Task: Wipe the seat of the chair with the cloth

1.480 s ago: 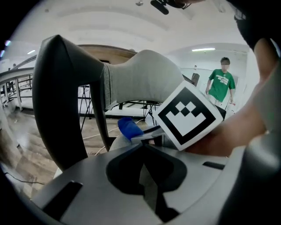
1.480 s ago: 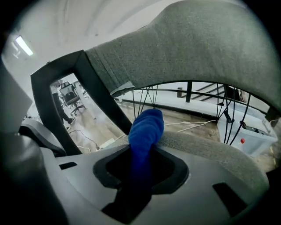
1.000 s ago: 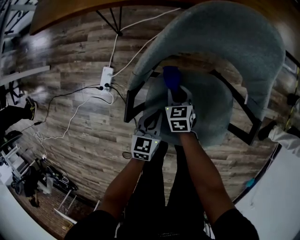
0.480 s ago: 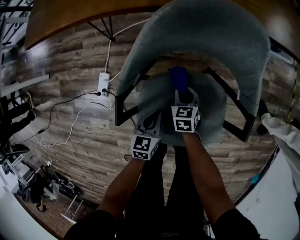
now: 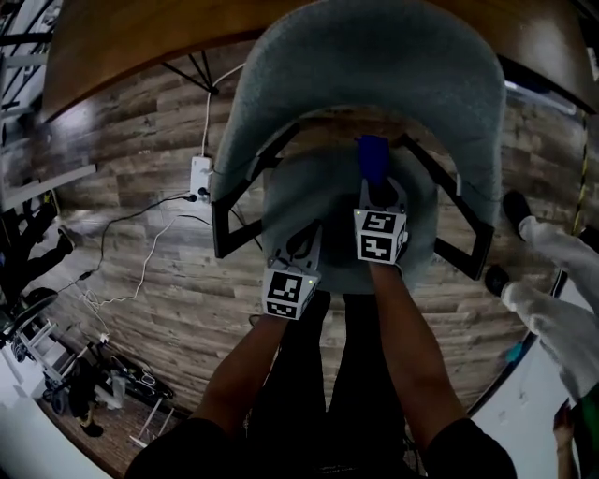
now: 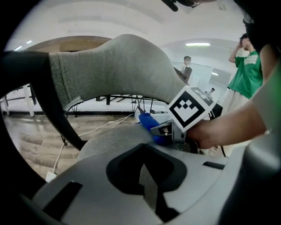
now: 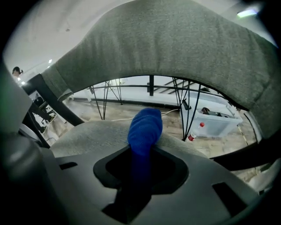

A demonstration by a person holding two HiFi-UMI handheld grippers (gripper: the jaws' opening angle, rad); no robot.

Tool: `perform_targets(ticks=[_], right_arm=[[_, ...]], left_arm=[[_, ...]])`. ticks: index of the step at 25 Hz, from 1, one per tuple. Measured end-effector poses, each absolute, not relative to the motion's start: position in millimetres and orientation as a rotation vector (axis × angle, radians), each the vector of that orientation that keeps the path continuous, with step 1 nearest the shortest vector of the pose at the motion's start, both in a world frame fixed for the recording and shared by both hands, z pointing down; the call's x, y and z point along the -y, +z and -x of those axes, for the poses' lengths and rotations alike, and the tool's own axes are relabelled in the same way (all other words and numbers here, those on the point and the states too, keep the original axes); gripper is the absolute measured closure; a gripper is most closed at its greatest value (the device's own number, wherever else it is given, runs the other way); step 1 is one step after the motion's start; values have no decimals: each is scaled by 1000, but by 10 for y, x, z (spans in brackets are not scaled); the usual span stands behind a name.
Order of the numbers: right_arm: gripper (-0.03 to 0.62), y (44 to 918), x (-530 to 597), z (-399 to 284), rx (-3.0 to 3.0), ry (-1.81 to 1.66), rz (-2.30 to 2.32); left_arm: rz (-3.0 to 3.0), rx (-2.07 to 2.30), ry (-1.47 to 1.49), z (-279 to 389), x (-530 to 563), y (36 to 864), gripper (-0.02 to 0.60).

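Note:
The chair has a round grey seat [image 5: 314, 192] and a curved grey backrest [image 5: 374, 65]. My right gripper [image 5: 376, 189] is shut on a rolled blue cloth [image 5: 372, 157], which rests on the back part of the seat, just right of its middle. In the right gripper view the cloth [image 7: 145, 125] sticks out from between the jaws of the right gripper [image 7: 142, 154] onto the seat [image 7: 88, 132]. My left gripper [image 5: 304, 241] hangs at the seat's front left edge, shut and empty. In the left gripper view the left gripper [image 6: 141, 160] faces the seat [image 6: 109, 140] and the cloth [image 6: 148, 121].
Black frame arms [image 5: 234, 224] flank the seat on both sides. A white power strip [image 5: 200, 174] and cables lie on the wood floor at left. A wooden table edge [image 5: 140, 28] runs along the top. A person's white sleeves [image 5: 552, 281] reach in at right.
My right gripper has slid the blue cloth to the right across the back of the seat. The left gripper stays at the front edge. White sleeves have come further into view at right.

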State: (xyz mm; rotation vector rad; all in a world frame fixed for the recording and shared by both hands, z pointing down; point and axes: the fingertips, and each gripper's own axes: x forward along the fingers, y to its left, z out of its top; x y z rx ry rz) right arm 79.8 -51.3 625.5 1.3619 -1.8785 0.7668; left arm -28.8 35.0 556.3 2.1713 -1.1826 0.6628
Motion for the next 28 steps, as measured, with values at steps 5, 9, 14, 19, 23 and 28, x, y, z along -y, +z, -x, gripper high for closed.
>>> perform_targets(ticks=[5, 9, 14, 19, 23, 28], right_arm=[[487, 6287, 514, -1049, 1828, 808, -1424], [487, 6260, 518, -1304, 1781, 830, -1486], [487, 6274, 459, -1681, 1711, 853, -1568], [485, 6284, 419, -1966, 1672, 861, -1630], [487, 6270, 412, -2078, 1659, 875, -1661], [487, 6144, 410, -1964, 1737, 838, -1682]], left_arm=[[-2201, 1141, 681, 109, -349, 5571, 575], [-2197, 1122, 662, 2, -310, 5548, 575], [-2202, 1097, 653, -100, -301, 5542, 575], [-2183, 1080, 642, -146, -314, 5551, 575], [-2173, 1083, 625, -136, -291, 5558, 575], [-2152, 1112, 595, -32, -276, 5577, 575]])
